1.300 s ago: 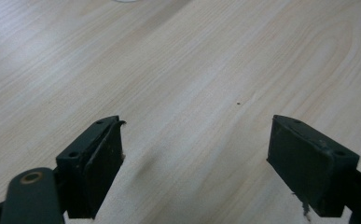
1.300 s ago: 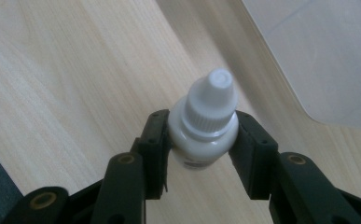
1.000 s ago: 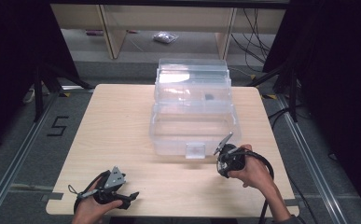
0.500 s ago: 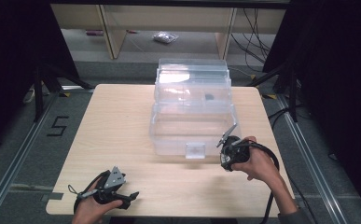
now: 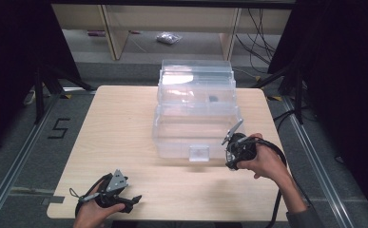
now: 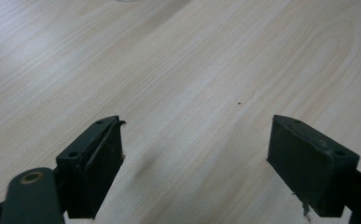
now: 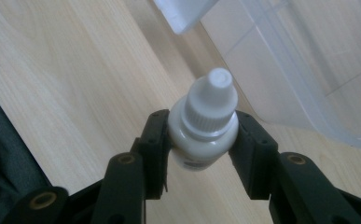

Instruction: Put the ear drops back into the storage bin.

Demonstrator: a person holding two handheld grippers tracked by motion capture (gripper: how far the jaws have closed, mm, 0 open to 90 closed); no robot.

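A small white dropper bottle (image 7: 204, 130) with a ribbed cap sits between the pads of my right gripper (image 7: 200, 137), which is shut on its body. In the high view my right gripper (image 5: 235, 151) hovers beside the front right corner of a clear plastic storage box (image 5: 196, 114) with stepped tiers. My left gripper (image 5: 124, 202) rests near the table's front left edge. Its jaws stand open over bare wood in the left gripper view (image 6: 194, 154), with nothing between them.
The wooden table (image 5: 124, 123) carries the clear box at its middle back. A white latch (image 5: 199, 153) sits on the box's front wall. A small dark item (image 5: 213, 99) lies inside an upper tier. Shelving and cables stand beyond the table's far edge.
My right gripper has risen and shifted slightly to the right beside the box's front corner, keeping hold of the bottle. The left gripper has stayed where it was.
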